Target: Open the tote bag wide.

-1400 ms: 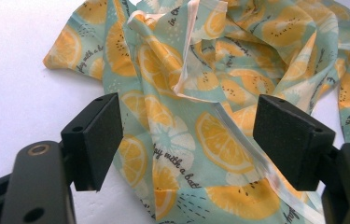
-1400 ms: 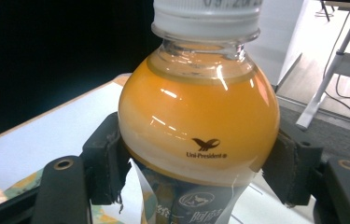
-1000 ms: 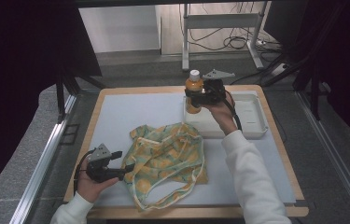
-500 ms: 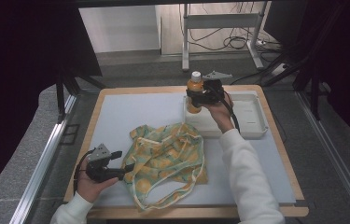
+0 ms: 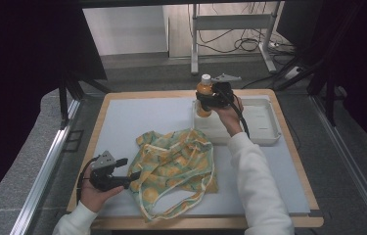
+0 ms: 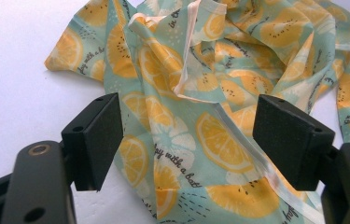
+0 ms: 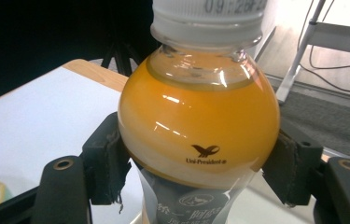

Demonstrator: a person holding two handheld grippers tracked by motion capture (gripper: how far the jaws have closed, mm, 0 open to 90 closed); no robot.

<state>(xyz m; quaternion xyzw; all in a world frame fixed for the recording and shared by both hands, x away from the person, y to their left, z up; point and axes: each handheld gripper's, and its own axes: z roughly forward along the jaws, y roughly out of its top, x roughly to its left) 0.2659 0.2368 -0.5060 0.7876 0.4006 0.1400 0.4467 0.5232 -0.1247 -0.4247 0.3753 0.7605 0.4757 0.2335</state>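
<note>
A bottle of orange juice (image 5: 204, 89) with a white cap stands upright at the left end of the white tray (image 5: 264, 128). My right gripper (image 5: 206, 101) is shut on its body, one pad on each side of the bottle (image 7: 198, 116). Whether its base rests on the tray I cannot tell. A cloth bag (image 5: 176, 164) printed with orange slices lies crumpled at the middle front of the table. My left gripper (image 5: 133, 177) sits at the bag's left edge, open. In the left gripper view its pads (image 6: 99, 135) stand wide apart above the bag (image 6: 200, 88) without touching it.
The table is a pale mat (image 5: 142, 115) on a wooden board. The tray sits at the back right. A metal frame (image 5: 230, 29) and cables lie on the floor beyond the far edge. Dark curtains hang on both sides.
The right hand has sunk a little with the bottle in its grip. The left hand and the bag have not moved.
</note>
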